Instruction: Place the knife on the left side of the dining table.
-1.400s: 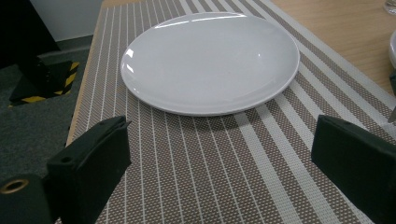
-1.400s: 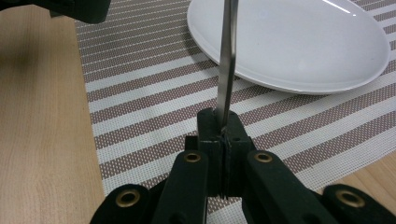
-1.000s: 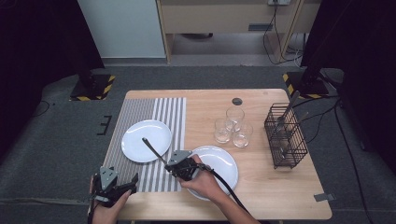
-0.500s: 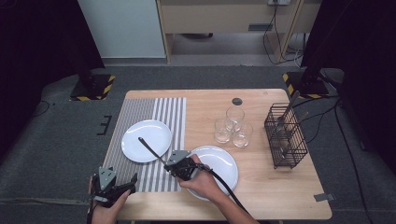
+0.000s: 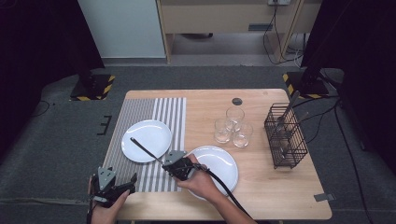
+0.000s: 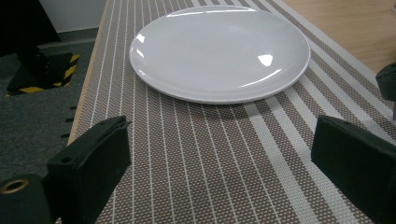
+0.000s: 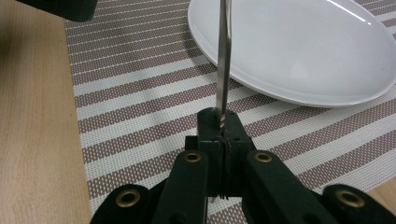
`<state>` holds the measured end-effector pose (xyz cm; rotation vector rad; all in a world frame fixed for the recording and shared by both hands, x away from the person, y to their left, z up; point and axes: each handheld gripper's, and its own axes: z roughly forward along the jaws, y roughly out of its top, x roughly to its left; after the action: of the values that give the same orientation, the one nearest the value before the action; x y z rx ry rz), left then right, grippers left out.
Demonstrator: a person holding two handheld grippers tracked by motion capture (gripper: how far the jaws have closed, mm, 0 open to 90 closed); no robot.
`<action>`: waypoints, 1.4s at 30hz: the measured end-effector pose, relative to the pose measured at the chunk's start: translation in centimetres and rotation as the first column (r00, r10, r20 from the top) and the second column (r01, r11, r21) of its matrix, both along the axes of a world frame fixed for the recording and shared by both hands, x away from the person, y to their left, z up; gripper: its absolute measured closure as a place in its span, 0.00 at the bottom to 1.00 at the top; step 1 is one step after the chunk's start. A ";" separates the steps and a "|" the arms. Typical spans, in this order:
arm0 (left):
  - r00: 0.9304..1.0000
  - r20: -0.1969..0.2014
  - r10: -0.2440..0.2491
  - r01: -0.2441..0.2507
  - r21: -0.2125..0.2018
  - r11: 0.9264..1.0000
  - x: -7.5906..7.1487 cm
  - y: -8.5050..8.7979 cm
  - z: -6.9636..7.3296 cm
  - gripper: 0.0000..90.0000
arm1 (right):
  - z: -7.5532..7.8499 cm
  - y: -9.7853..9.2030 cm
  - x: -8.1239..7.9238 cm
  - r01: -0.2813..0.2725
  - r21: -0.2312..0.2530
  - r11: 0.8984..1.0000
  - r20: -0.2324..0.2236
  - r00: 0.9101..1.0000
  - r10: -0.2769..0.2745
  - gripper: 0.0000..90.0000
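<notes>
My right gripper (image 5: 165,162) is shut on a table knife (image 5: 147,150) at the striped placemat's (image 5: 140,112) right edge. The knife slants up and left, with its far end over a white plate (image 5: 146,133) on the mat. In the right gripper view the jaws (image 7: 219,126) pinch the thin metal knife (image 7: 223,60), which stands in front of the plate (image 7: 299,51). My left gripper (image 5: 130,183) rests at the table's front left corner, open and holding nothing. In the left gripper view its jaws (image 6: 219,168) stand wide apart over the mat (image 6: 201,158), facing the plate (image 6: 219,51).
A second white plate (image 5: 222,161) lies on bare wood under the right hand. Three glasses (image 5: 231,126) stand clustered behind it. A black wire cutlery basket (image 5: 285,135) with utensils stands at the right. A small dark disc (image 5: 237,101) lies near the far edge.
The knife's far end has swung slightly left over the plate. Both hands stay where they were.
</notes>
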<state>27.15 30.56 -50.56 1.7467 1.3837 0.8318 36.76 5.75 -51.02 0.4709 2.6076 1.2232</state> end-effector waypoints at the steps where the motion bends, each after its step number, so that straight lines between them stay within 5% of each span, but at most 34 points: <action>1: 1.000 0.000 0.000 0.000 -0.001 1.000 0.0 0.0 0.0 0.05 | 0.0 0.0 0.0 0.000 0.000 1.000 -0.001 1.000 0.000 0.99; 42: 1.000 0.005 0.007 -0.007 -0.006 1.000 -0.2 0.5 0.2 0.04 | -0.1 1.6 0.0 -0.051 -0.078 0.996 0.054 0.997 0.055 0.99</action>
<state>26.91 31.05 -50.37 1.7354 1.3882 0.8339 36.78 7.32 -51.13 0.3497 2.6237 1.1312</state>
